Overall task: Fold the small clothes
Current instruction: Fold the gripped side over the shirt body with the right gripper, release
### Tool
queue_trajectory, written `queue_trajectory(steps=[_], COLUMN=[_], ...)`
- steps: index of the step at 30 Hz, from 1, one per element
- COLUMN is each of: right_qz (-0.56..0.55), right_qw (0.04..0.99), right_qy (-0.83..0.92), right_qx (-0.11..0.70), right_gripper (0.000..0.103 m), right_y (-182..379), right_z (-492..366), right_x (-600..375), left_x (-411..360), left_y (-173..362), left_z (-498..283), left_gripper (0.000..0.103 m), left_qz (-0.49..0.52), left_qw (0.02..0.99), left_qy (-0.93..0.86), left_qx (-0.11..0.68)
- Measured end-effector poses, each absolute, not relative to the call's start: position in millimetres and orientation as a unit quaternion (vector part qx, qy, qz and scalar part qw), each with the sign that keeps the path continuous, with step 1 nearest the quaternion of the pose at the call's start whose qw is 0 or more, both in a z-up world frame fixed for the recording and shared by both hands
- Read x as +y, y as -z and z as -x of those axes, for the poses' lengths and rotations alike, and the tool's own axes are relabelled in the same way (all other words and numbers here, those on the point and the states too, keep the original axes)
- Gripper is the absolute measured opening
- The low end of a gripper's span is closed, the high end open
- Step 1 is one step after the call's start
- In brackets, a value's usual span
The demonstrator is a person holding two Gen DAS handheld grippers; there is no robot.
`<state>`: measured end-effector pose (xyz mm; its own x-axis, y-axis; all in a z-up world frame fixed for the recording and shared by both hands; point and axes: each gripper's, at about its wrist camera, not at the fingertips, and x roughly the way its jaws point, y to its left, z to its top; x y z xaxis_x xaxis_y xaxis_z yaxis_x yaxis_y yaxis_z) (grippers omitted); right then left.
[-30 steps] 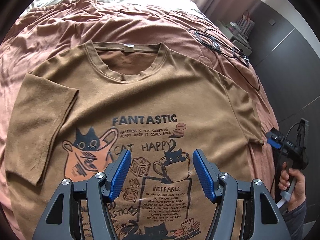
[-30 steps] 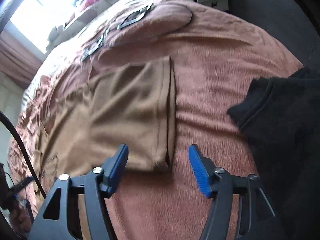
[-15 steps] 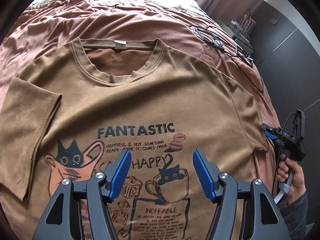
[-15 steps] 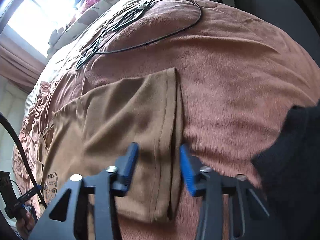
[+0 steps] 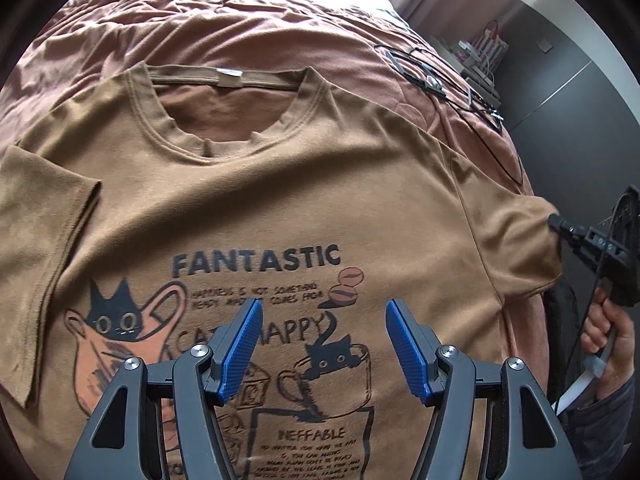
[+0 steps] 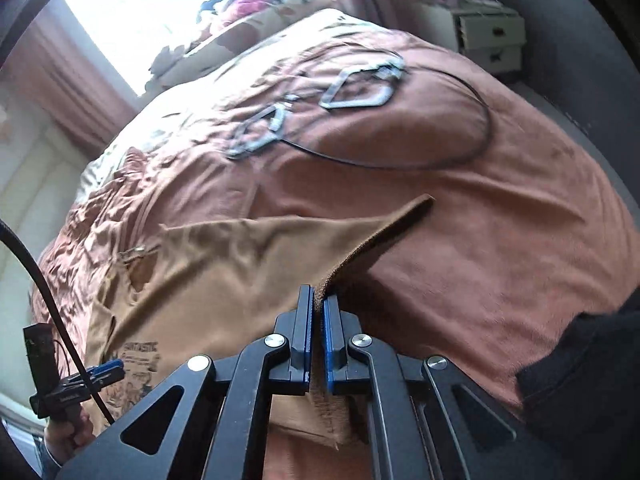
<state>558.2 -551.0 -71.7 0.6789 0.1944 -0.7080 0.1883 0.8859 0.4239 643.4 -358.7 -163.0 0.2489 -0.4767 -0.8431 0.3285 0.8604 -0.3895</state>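
Note:
A brown T-shirt (image 5: pixel 280 184) with cat drawings and the word FANTASTIC lies face up on the bed. My left gripper (image 5: pixel 324 344) hovers open above its printed chest, nothing between the blue pads. In the right wrist view my right gripper (image 6: pixel 319 316) is shut on the hem of the shirt's sleeve (image 6: pixel 360 248), which is lifted off the bedspread. The left wrist view shows that same gripper (image 5: pixel 560 228) at the far right, pinching the raised sleeve (image 5: pixel 516 236), held by a hand (image 5: pixel 608 340).
A rust-coloured bedspread (image 6: pixel 500 216) covers the bed. Black cables and glasses-like frames (image 6: pixel 352 92) lie on it beyond the sleeve. A black garment (image 6: pixel 592 364) sits at the right. A white drawer unit (image 6: pixel 488 36) stands past the bed.
The right gripper closed on the sleeve hem and lifted it off the bedspread. The left gripper drifted a little lower over the shirt's chest and stayed open.

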Motion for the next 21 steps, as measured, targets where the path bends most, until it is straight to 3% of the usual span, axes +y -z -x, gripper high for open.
queue_trajectory(steps=[21], right_qz=[-0.174], right_qw=[0.892], right_qy=[-0.099], right_qx=[0.406], right_gripper=[0.001], right_y=[41.7], right_z=[-595.8], right_x=[-454.0], left_x=[-274.0], left_y=[132.7], left_z=[-637.7], left_gripper=[0.066], left_qz=[0.100], left_qw=[0.806], left_qy=[0.219], left_qx=[0.540])
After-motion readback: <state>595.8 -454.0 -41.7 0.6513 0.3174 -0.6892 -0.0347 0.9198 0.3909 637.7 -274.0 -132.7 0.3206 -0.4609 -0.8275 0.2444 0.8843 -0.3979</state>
